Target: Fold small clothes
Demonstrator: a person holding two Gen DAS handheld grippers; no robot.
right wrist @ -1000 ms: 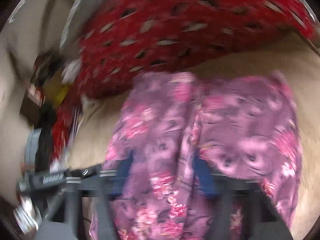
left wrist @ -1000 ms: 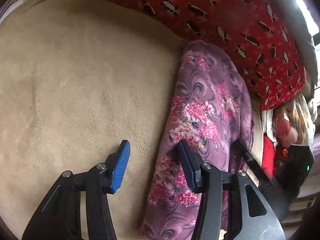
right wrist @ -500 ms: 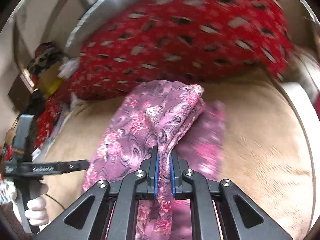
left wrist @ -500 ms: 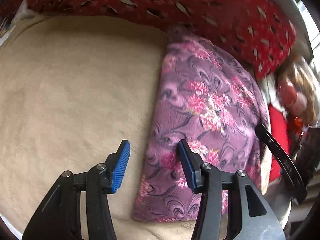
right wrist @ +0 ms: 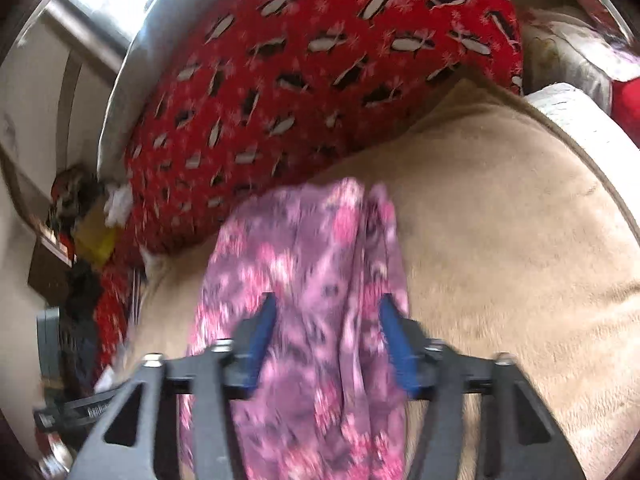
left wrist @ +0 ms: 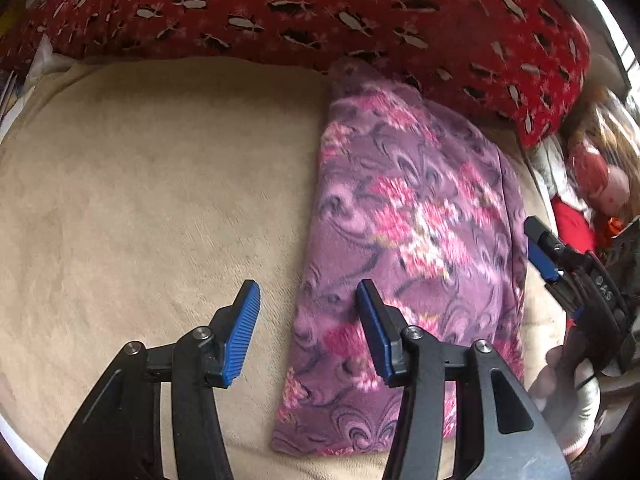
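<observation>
A purple garment with pink flowers (left wrist: 412,240) lies folded in a long strip on the beige blanket (left wrist: 152,200). My left gripper (left wrist: 308,312) hovers open over the garment's left edge, with nothing between its blue pads. The right gripper (right wrist: 326,326) is above the same garment (right wrist: 304,280); its jaws are opening and the pads stand apart from the cloth below them. In the left wrist view the right gripper (left wrist: 538,248) shows at the garment's right edge, held by a hand (left wrist: 560,380).
A red pillow with a black-and-white print (left wrist: 360,16) lies along the back, touching the garment's far end. Toys and clutter (left wrist: 596,184) pile up at the right side. A white mattress edge (right wrist: 576,120) borders the blanket.
The right gripper was shut on a lifted fold of the garment and has since opened; the cloth now lies flat. The left gripper drifted left, keeping its opening.
</observation>
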